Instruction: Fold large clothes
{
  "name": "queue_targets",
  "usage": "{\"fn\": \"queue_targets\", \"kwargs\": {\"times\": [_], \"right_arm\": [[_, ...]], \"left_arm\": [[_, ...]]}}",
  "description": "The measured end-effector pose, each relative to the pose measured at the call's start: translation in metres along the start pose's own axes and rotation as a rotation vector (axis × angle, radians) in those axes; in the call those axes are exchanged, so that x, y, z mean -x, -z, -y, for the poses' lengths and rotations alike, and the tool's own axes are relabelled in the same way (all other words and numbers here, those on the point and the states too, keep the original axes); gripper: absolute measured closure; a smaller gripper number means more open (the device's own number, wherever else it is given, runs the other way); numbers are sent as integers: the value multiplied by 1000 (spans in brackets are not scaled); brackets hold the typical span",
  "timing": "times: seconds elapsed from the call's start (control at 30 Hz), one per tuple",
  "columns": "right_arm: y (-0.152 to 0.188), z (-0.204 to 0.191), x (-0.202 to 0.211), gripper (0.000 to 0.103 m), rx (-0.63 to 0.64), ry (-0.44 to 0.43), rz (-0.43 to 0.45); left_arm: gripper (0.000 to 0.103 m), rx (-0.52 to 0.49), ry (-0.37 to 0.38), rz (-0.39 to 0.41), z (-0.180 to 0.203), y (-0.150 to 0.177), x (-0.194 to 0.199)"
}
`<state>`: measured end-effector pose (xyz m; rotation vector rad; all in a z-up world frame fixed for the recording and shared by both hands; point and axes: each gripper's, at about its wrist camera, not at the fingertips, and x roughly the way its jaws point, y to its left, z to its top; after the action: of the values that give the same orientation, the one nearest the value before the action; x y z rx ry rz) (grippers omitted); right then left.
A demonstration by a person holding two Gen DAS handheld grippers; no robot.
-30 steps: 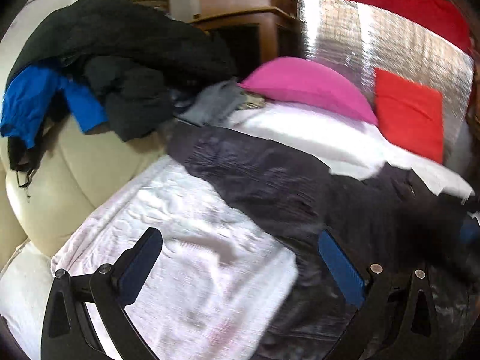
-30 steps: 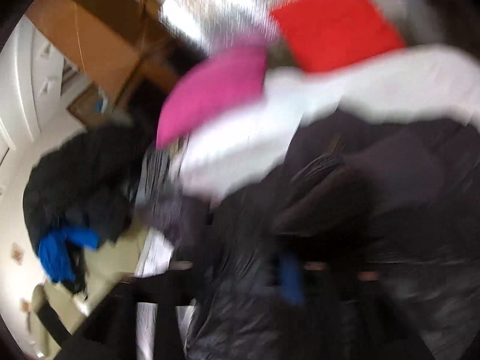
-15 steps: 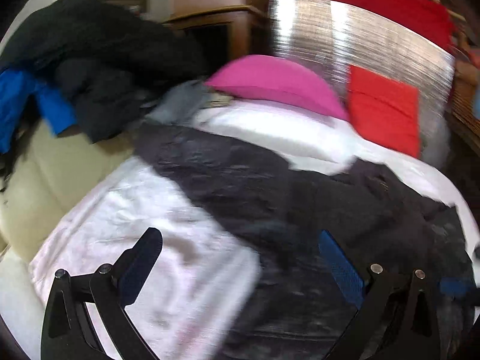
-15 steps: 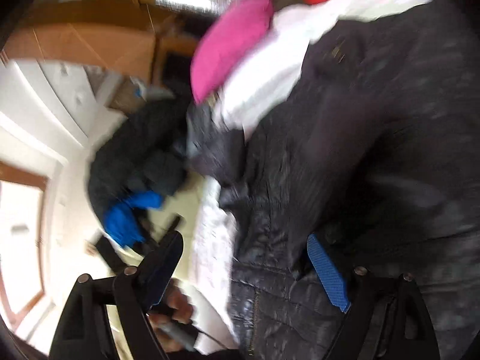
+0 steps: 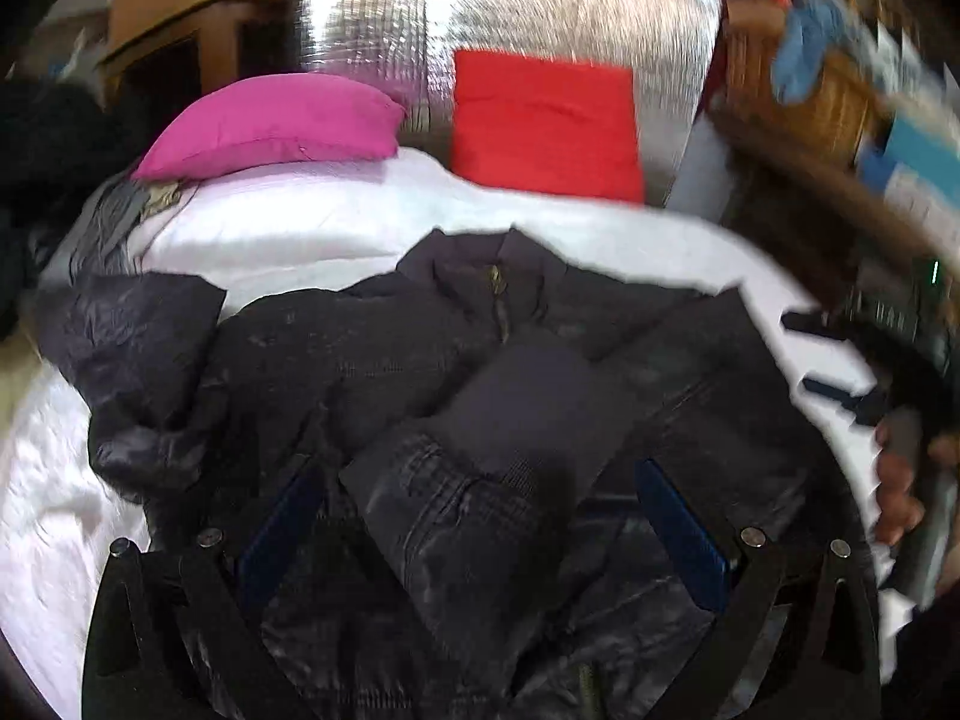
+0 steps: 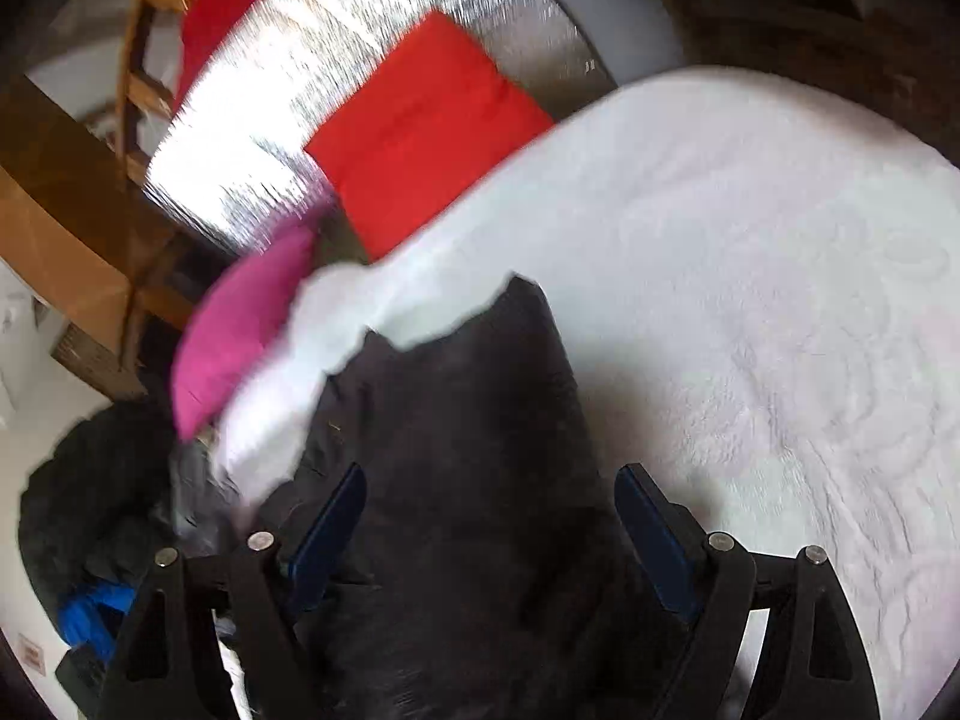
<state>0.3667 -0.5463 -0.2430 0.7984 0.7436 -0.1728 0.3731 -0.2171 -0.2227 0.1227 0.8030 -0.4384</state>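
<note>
A dark quilted jacket (image 5: pixel 372 372) lies front up on the white bed cover (image 5: pixel 312 222), collar and zip toward the pillows. One sleeve (image 5: pixel 480 480) is folded across its chest. My left gripper (image 5: pixel 480 513) hovers open over that sleeve, its blue pads wide apart and not pressing on it. My right gripper (image 6: pixel 492 525) stands open above the jacket's right edge (image 6: pixel 468 420), with fabric beneath the jaws but no grip. In the left wrist view the right gripper (image 5: pixel 822 357) shows at the bed's right side, held by a hand (image 5: pixel 894 480).
A pink pillow (image 5: pixel 276 120) and a red cushion (image 5: pixel 540 126) lean on a silver foil panel (image 5: pixel 540 6) at the bed's head. Dark clothes with a blue garment (image 6: pixel 90 612) are piled at the left. White cover (image 6: pixel 750 300) spreads to the right. A wicker basket (image 5: pixel 822 90) stands far right.
Both grippers swept right across the bed. The left one went from the white cover to over the jacket's middle. The right one now sits over the jacket's right edge.
</note>
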Motion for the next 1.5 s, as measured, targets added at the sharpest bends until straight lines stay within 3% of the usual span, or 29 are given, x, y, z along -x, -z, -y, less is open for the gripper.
{"fn": "queue_targets", "kwargs": {"times": [0.07,0.13,0.2,0.27,0.3,0.37,0.4,0.5,0.57,0.6,0.63,0.67,0.7,0.83,0.93,1.0,1.03,1.1,1.23,1.4,1.5], "right_arm": [[-1,-4,-15,16,23,-19,-23],[-2,-5,-27,20,56,16,-67],[7,-14,-41,41,128,77,-96],[14,-15,-44,63,184,138,-90],[14,-15,-40,69,182,132,-77],[12,-16,-23,78,169,112,-20],[10,-13,-16,84,166,107,6],[2,-13,8,86,132,96,107],[1,-7,10,87,120,126,139],[1,-2,4,87,108,149,135],[2,5,-2,87,86,154,117],[3,13,-11,87,50,152,86],[3,17,-13,86,30,137,74],[-1,22,-1,83,-54,57,73],[2,19,27,66,-81,41,136],[7,16,51,16,-93,30,207],[10,14,62,13,-95,23,253],[15,-1,78,13,-39,13,289],[38,-52,68,17,167,-31,222],[87,-113,3,46,371,-20,35],[116,-123,-43,49,433,26,-114]], "left_arm": [[0,-31,-45,-27,7,2,-13],[5,-44,-98,-56,5,5,-24],[44,-36,-53,-76,-3,10,-30],[59,4,11,-97,-16,13,-32],[66,16,27,-89,-22,14,-32],[71,41,59,-61,-33,11,-21],[71,57,91,-34,-41,7,-11],[72,82,130,44,-57,-1,12],[72,79,103,92,-68,-3,26],[67,74,61,101,-75,-2,29],[60,79,28,93,-81,-1,28],[42,95,-10,75,-88,1,25],[35,123,-40,56,-96,4,23],[30,217,-5,-13,-118,12,19],[22,253,23,-9,-124,12,21],[22,272,32,-5,-134,13,26],[22,295,33,0,-140,14,29],[22,322,23,2,-153,13,15],[22,396,6,33,-184,13,23],[17,524,-61,90,-243,17,39],[16,678,-48,94,-288,23,35]]}}
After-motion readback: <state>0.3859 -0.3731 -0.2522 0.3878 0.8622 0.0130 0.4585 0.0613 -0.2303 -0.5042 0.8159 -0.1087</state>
